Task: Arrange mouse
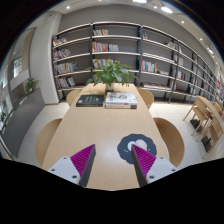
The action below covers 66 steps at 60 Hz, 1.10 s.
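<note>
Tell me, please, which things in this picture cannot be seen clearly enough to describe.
Gripper view:
- Mouse: a small dark shape on the round mouse pad, partly hidden by the right finger; its orientation is unclear.
- Books on the table: titles too small.
- Gripper: fingers open, holding nothing.

Supporting surface: 1 long table (95, 128) with a light wood top, running from the near end to the far end of the room.

Far end: 1 potted plant (112, 73) stands at centre. Just nearer than it lie 2 flat stacks of books: a dark stack (89, 100) on the left and a lighter stack (121, 100) on the right, side by side and close together.

Near end, right side: 1 dark round mouse pad (133, 148) lies flat on the top, with a mouse (142, 146) resting on it.

The middle of the top shows bare wood.
</note>
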Each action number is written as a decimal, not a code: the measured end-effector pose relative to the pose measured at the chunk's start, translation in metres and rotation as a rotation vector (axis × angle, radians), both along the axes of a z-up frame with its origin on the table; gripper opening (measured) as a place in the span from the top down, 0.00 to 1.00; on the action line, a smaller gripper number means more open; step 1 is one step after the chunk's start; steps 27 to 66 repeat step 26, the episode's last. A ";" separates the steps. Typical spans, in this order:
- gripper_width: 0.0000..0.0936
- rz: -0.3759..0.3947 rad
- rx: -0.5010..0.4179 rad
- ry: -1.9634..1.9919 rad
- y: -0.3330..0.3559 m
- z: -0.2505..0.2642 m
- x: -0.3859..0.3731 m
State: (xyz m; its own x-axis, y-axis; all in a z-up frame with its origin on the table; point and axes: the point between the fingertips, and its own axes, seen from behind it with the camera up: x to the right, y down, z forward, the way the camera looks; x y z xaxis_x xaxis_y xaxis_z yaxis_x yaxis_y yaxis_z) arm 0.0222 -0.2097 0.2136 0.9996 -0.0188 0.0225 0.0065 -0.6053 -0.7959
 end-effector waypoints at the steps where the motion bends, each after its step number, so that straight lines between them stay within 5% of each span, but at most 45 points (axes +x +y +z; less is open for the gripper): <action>1: 0.25 0.001 -0.001 -0.001 -0.003 0.001 -0.003; 66: 0.25 0.022 -0.004 -0.007 -0.040 0.003 -0.030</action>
